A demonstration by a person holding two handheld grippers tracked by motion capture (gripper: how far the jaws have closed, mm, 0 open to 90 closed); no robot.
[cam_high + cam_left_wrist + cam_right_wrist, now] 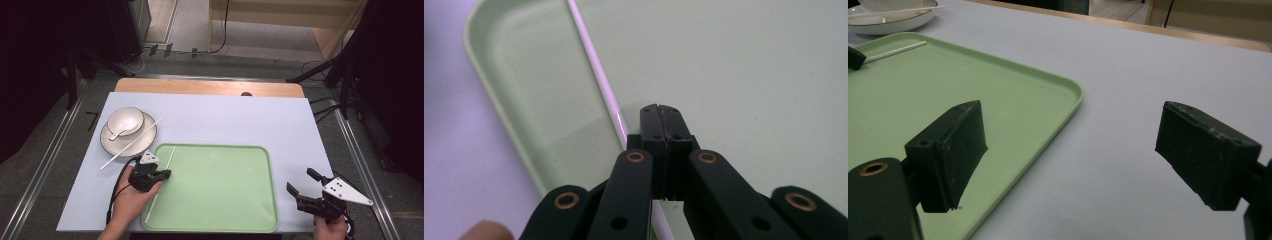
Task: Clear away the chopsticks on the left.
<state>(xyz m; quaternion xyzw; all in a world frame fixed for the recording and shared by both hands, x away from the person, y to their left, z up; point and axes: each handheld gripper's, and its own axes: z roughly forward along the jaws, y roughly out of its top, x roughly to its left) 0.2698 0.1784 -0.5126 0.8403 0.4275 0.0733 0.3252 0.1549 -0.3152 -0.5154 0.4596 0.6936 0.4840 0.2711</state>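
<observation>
A green tray (225, 200) lies in the middle of the pale table. One white chopstick (161, 182) rests along the tray's left side. My left gripper (167, 173) is shut just to the right of it, low over the tray; in the left gripper view the chopstick (596, 75) runs past the left of the closed jaws (659, 112), not between them. A second chopstick (131, 143) lies across a white plate (107, 142). My right gripper (300, 180) stands open over bare table to the right of the tray (973, 75), nothing between its pads (1073, 135).
On the plate sits a white bowl (112, 120) with a white spoon (120, 132) in it, at the table's left. The right gripper view shows the plate (893, 22) far off. A wooden strip (210, 87) edges the table's far side.
</observation>
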